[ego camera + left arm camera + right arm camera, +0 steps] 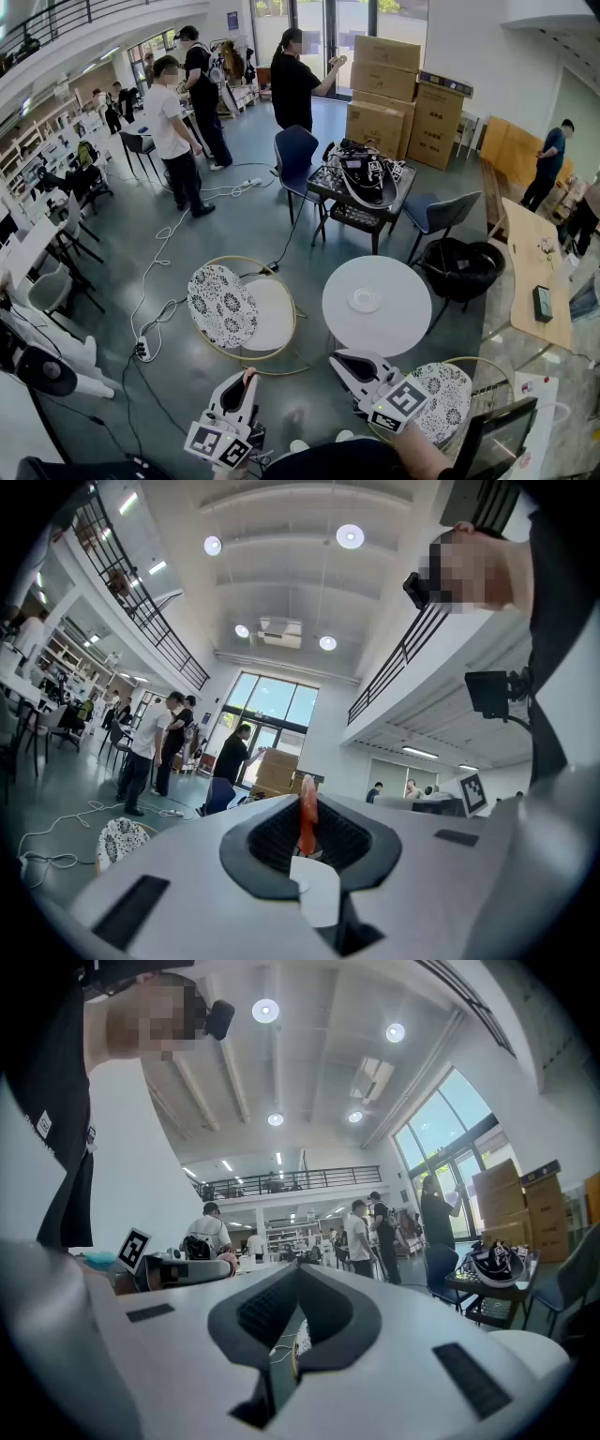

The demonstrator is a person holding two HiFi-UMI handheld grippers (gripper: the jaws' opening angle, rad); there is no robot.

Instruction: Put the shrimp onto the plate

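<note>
The left tongs point(246, 378) are pinched on the orange shrimp point(307, 819), which stands upright between the pads. They point level, I'd guess so it won't slip on the way over. The right tongs point(298, 1271) are closed together with nothing in them, probably just idle. The clear plate point(365, 300) sits on the round white tabletop point(405, 323), right of centre in the head view, apart from both tongs. I can read no writing. There are only the square markers point(405, 401) on the cubes, and the print on the cardboard boxes point(384, 56) at the upper right is too small.
</note>
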